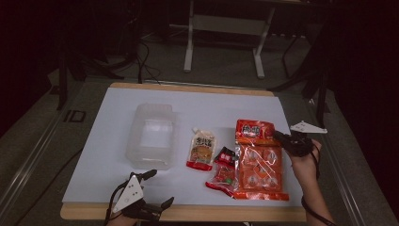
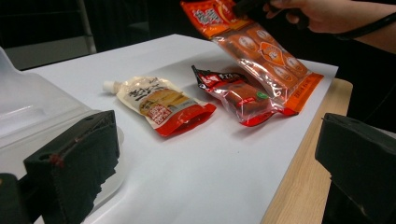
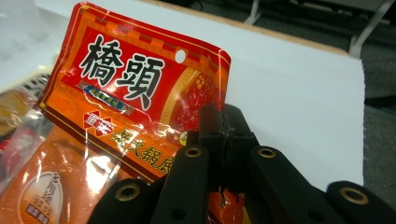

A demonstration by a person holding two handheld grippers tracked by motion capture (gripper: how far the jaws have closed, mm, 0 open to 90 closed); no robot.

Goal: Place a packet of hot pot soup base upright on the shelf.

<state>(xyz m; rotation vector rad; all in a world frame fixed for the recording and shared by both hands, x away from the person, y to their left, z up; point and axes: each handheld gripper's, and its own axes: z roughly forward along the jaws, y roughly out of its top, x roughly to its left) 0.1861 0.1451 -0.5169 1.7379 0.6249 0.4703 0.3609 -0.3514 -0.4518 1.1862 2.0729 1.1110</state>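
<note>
The right gripper (image 1: 278, 136) has its jaws pinched together on the upper right edge of the big orange packet (image 1: 258, 157), and in the right gripper view (image 3: 224, 135) the printed red top panel of that packet (image 3: 135, 93) stands up in front of the jaws. In the left gripper view the packet (image 2: 266, 56) hangs tilted from the right hand (image 2: 322, 14), top end raised and bottom end down on the table. Just beside it on the left lies a smaller red packet (image 1: 223, 172), partly tucked under its edge, and next to that a cream pouch with a spout (image 1: 201, 149). Farther left stands a clear plastic tub (image 1: 151, 136), well apart from the pouch. The left gripper (image 1: 157, 188) rests at the near edge of the white table (image 1: 113, 155), its jaws spread wide with nothing between them, close to the tub's near corner.
</note>
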